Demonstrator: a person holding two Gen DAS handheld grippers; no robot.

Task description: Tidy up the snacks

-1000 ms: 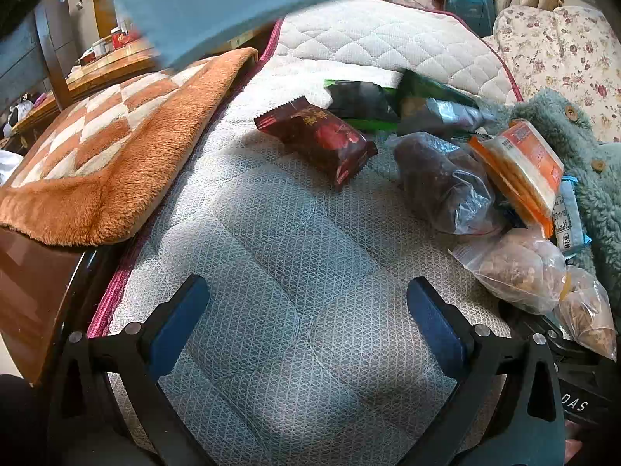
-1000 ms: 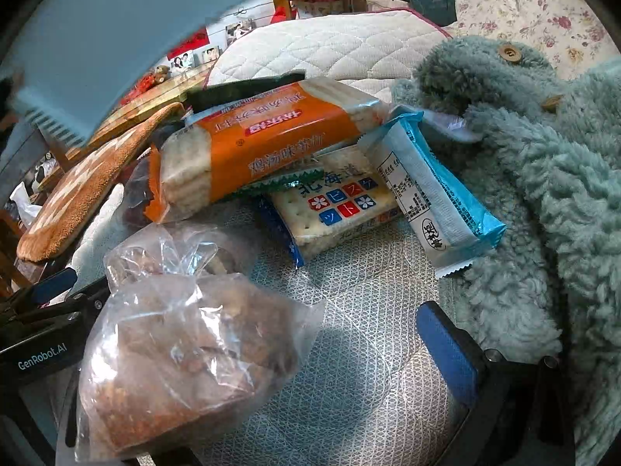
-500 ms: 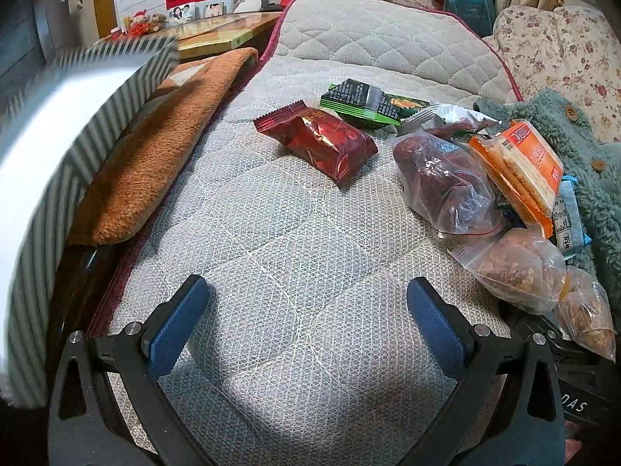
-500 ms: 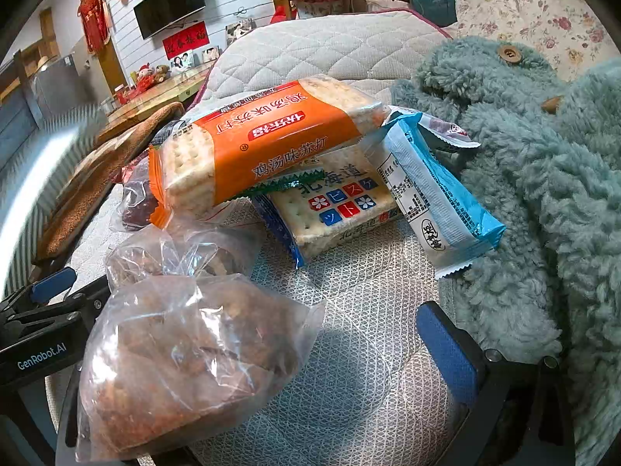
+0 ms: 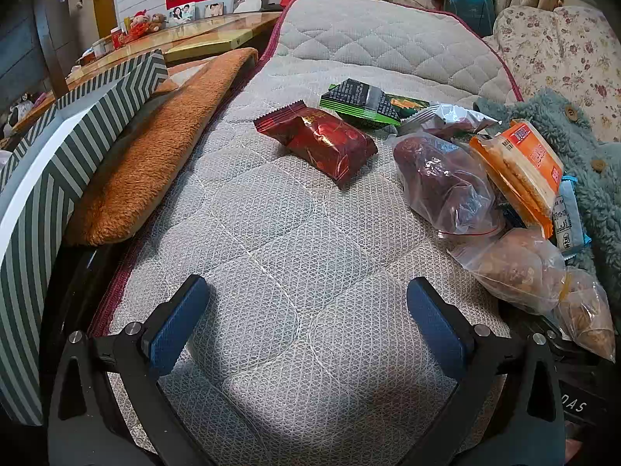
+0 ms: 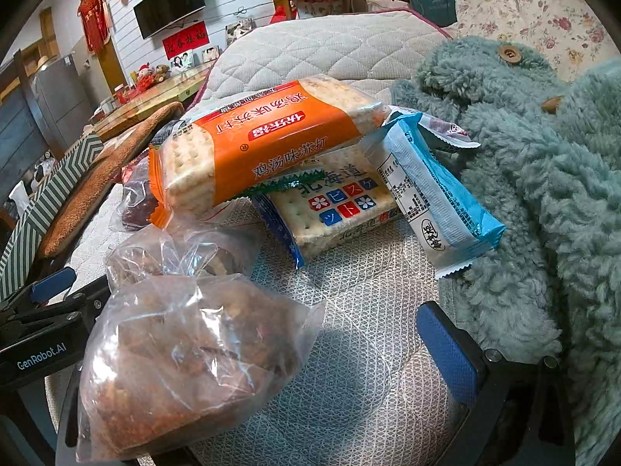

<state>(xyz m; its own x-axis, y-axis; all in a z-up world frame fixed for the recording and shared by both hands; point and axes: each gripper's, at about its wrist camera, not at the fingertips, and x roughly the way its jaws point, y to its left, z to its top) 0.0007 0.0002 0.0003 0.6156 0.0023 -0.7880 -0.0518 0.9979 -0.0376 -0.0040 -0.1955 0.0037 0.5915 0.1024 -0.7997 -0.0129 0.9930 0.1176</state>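
Resting leftward now, striped box [image 5: 46,178]

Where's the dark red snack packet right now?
In the left wrist view the dark red snack packet lies on the quilted mattress, centre frame ahead of the open left tongs, just in front of the green packet and left of the bag of red dates.

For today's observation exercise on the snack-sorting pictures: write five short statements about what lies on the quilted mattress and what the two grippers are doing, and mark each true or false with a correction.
1. The left gripper is open and holds nothing. True.
2. The red snack packet lies on the orange fleece blanket. False: it lies on the quilted mattress.
3. The orange cracker pack rests partly on top of the blue-edged cracker pack. True.
4. The striped box stands on the right, by the teal fleece coat. False: it is at the left edge.
5. The right gripper grips the light-blue packet. False: it is open, apart from it.
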